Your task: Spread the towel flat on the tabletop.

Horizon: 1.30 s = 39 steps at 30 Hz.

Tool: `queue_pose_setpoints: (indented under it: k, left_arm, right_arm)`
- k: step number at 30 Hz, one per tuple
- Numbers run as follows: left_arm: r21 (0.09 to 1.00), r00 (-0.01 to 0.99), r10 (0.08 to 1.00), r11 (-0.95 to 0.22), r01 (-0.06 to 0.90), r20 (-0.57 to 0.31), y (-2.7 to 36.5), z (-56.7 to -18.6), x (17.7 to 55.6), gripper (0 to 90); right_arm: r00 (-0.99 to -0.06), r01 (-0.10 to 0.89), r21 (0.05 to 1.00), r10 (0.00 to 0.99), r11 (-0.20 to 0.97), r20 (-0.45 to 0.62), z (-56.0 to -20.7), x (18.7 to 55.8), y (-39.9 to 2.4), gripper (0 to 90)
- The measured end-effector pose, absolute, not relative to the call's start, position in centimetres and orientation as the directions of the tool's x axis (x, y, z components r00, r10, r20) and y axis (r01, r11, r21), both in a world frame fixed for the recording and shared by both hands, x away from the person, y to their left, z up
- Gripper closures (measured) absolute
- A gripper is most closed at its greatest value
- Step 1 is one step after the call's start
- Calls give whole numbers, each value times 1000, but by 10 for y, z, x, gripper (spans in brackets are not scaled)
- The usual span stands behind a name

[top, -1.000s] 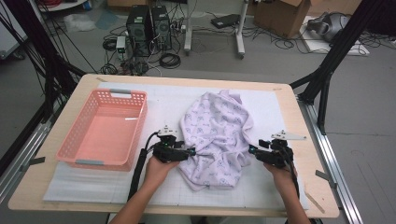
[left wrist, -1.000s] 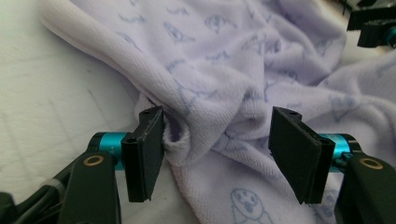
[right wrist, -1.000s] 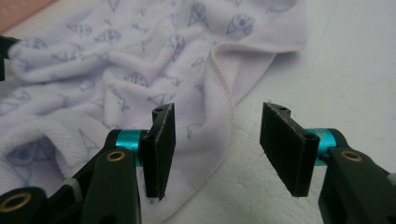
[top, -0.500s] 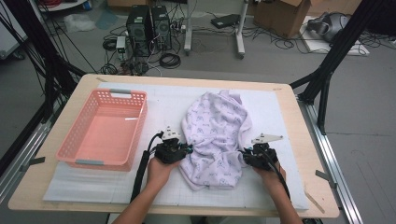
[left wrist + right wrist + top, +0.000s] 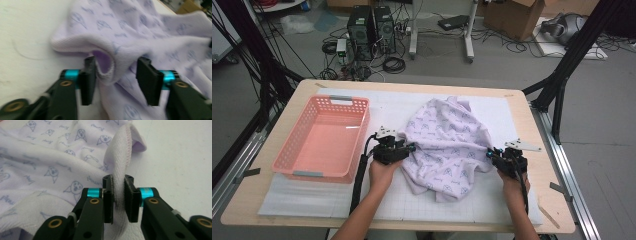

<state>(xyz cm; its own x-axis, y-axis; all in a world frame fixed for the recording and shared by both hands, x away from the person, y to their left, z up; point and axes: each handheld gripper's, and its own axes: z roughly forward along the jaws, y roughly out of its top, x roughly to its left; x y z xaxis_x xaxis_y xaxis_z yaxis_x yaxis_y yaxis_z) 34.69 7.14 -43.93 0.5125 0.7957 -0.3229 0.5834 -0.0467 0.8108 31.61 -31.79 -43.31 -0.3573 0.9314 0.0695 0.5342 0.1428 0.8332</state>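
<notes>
A lilac printed garment lies crumpled on the white mat. At the garment's left edge my left gripper rests low on the mat. In the left gripper view its jaws have just been opening and stand open around a ribbed cuff, which lies loose between the pads. My right gripper is at the garment's right edge. In the right gripper view both pads press on a folded hem. Those jaws have just been opening a little, with the hem still pinched.
A pink plastic basket stands on the left of the mat with nothing in it. The wooden table ends close to the right of my right hand. Computers, cables and boxes lie on the floor beyond the far edge.
My right gripper went left into the garment's right edge, then drew back right with the hem in it. My left gripper kept its place at the left edge.
</notes>
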Motion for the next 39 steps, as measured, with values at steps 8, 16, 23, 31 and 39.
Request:
queue_pose_setpoints:
  k: [8, 16, 23, 31, 39]
  left_arm:
    - [832, 618, 747, -165, 530, -245, 74, -435, 321, 421]
    - [811, 640, 727, -204, 549, -250, 88, -444, 315, 391]
    - [795, 668, 690, -223, 564, -280, 85, -446, 312, 390]
    - [797, 733, 661, -350, 491, -162, 61, -451, 302, 337]
    - [804, 776, 613, -381, 456, -149, 60, -451, 299, 753]
  right_arm:
    - [-395, 510, 846, 916, 153, 73, -421, 303, -320, 584]
    - [-385, 536, 829, 920, 159, 72, -417, 287, -326, 531]
    - [-418, 590, 788, 901, 176, 112, -431, 281, -326, 557]
    - [-486, 602, 763, 867, 236, 115, -450, 288, -296, 434]
    - [-494, 559, 757, 869, 338, -22, -448, 285, -289, 813]
